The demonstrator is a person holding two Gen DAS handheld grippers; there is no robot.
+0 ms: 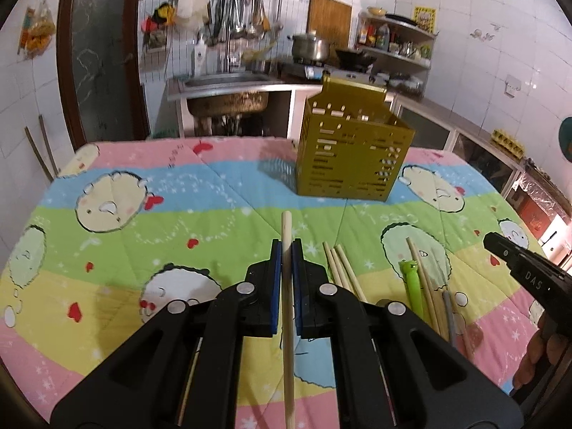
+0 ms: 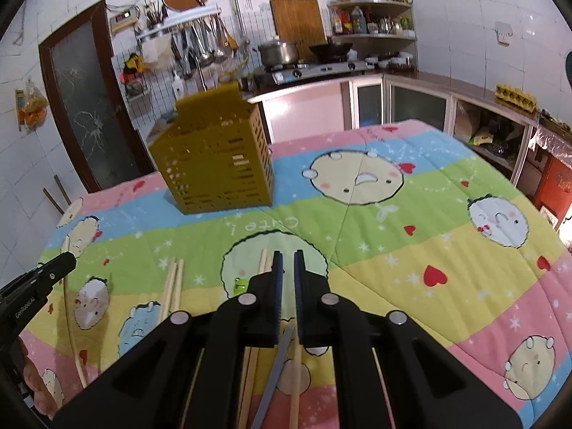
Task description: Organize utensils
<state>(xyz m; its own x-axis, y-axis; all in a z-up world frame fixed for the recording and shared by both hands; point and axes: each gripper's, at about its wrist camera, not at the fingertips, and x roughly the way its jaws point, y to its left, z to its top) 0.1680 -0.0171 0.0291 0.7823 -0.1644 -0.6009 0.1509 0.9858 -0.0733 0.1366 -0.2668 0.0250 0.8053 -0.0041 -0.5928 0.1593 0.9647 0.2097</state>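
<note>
Now the left gripper (image 1: 286,250) pinches a wooden chopstick (image 1: 287,236), while the right gripper (image 2: 288,261), pressed together, seemingly grips nothing.

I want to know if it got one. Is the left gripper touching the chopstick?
Touching. The left wrist view shows the left gripper with its blue pads clamped on the chopstick.

A home kitchen: a steel sink (image 1: 228,84), ladles hanging on a wall rack (image 2: 200,41), a pot (image 2: 279,53) and wok (image 2: 330,50) on a gas stove (image 2: 314,69), tiled walls (image 2: 464,28).
</note>
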